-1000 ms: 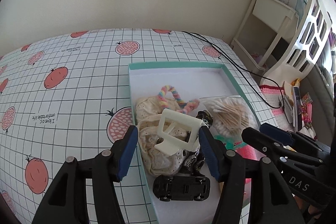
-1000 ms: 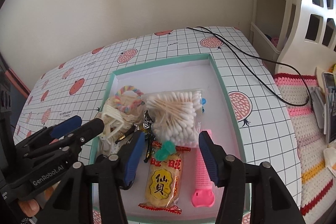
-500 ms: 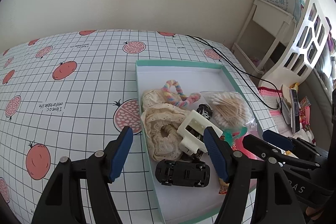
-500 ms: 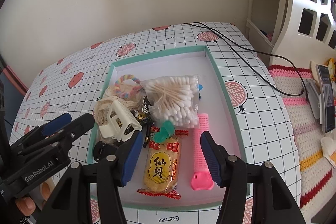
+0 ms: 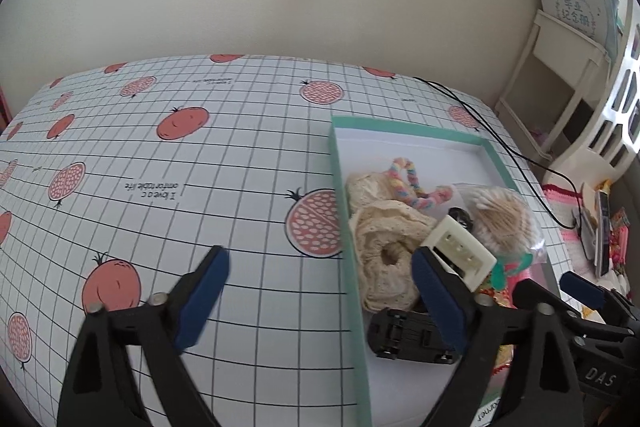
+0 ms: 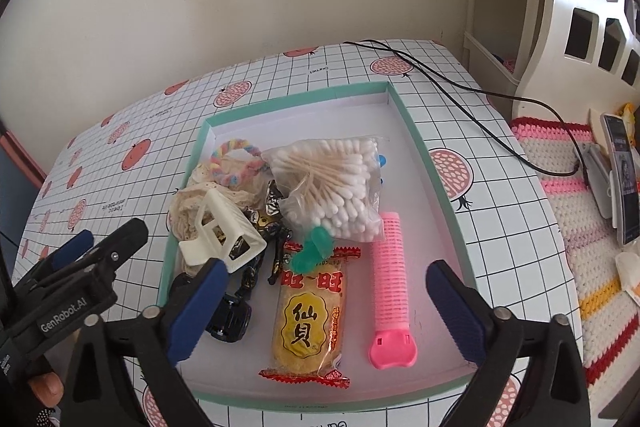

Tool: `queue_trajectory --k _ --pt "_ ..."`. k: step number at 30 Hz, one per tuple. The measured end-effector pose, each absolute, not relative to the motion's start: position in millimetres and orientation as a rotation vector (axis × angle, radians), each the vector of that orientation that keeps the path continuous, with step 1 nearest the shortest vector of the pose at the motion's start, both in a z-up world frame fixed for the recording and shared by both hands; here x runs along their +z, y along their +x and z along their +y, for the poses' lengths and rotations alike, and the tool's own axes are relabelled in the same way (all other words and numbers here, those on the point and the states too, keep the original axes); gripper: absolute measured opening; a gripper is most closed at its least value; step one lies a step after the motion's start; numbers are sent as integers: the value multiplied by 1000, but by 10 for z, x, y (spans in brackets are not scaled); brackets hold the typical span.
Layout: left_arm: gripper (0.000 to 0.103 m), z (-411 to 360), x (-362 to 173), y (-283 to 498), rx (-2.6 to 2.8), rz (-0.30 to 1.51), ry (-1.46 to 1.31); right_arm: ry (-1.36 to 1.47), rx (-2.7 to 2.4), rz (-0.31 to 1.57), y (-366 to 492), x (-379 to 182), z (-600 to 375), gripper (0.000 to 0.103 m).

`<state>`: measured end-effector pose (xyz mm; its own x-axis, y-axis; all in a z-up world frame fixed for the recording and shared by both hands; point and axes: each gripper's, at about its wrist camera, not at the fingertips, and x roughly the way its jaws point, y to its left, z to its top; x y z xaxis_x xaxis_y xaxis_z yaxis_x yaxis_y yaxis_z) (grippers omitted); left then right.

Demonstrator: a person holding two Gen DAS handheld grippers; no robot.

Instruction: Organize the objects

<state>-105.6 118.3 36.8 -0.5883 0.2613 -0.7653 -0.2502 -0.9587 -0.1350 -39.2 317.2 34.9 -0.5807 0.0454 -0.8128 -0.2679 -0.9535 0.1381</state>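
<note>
A shallow teal-rimmed box [image 6: 424, 151] [image 5: 338, 187] holds a cream hair claw clip [image 6: 220, 235] [image 5: 460, 251], cream lace scrunchies [image 5: 384, 259], a rainbow hair tie [image 6: 234, 163], a bag of cotton swabs [image 6: 328, 187], a pink hair roller [image 6: 390, 279], a yellow rice-cracker packet [image 6: 308, 327] and a black toy car [image 5: 408, 333]. My left gripper [image 5: 320, 291] is open and empty, over the table left of the box. My right gripper [image 6: 324, 307] is open and empty above the box's near end.
The table has a grid cloth with red fruit prints [image 5: 180, 187]. A black cable [image 6: 460, 87] runs off the far right corner. A white shelf unit [image 6: 560, 7] and a striped crochet mat with a phone [image 6: 620, 179] stand to the right.
The left gripper has let go of the cream claw clip, which now lies in the box, and has drawn back and to the left. The right gripper has pulled back slightly.
</note>
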Motion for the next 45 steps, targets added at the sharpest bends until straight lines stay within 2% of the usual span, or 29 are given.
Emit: queue_trajectory --k 27,45 --pt "103 970 543 -993 2667 -5 -1151 -1274 2580 490 -328 412 3126 103" --pt "103 591 476 -558 2685 12 -1121 -1226 2572 404 221 286 2877 103"
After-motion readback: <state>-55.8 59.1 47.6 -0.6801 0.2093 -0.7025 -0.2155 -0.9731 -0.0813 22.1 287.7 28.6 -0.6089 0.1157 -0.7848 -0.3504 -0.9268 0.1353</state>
